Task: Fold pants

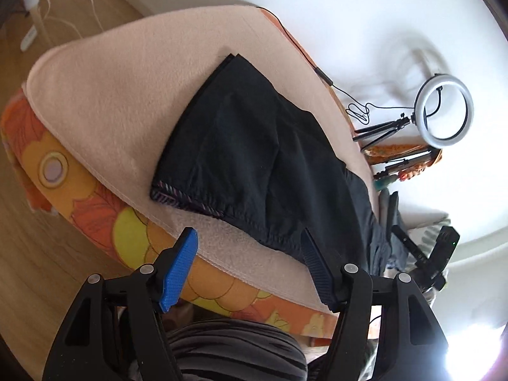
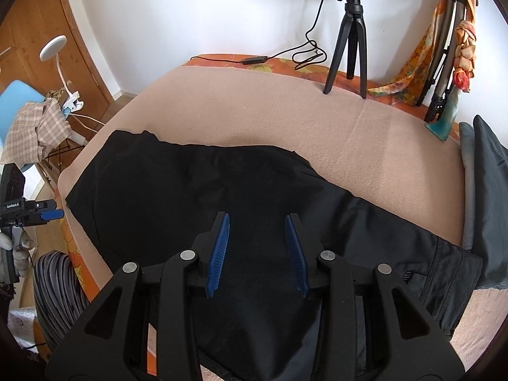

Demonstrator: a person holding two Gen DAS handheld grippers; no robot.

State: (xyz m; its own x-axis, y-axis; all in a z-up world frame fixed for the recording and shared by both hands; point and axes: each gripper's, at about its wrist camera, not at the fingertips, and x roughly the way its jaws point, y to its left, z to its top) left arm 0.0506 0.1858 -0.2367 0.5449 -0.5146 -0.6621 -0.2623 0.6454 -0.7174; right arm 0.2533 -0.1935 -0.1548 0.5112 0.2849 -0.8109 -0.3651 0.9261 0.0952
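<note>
Black pants lie flat on a peach blanket that covers a table. In the right wrist view the pants stretch from left to right below the gripper. My left gripper is open and empty, at the table's near edge by the striped waistband. Its right finger overlaps the pants' edge. My right gripper is open and empty, hovering over the middle of the pants. The left gripper also shows at the far left of the right wrist view.
A ring light on a tripod stands at the far edge by the wall, with its cable. A grey and dark folded garment stack lies at the right. An orange floral cloth hangs at the table edge. Folded tripods lean on the wall.
</note>
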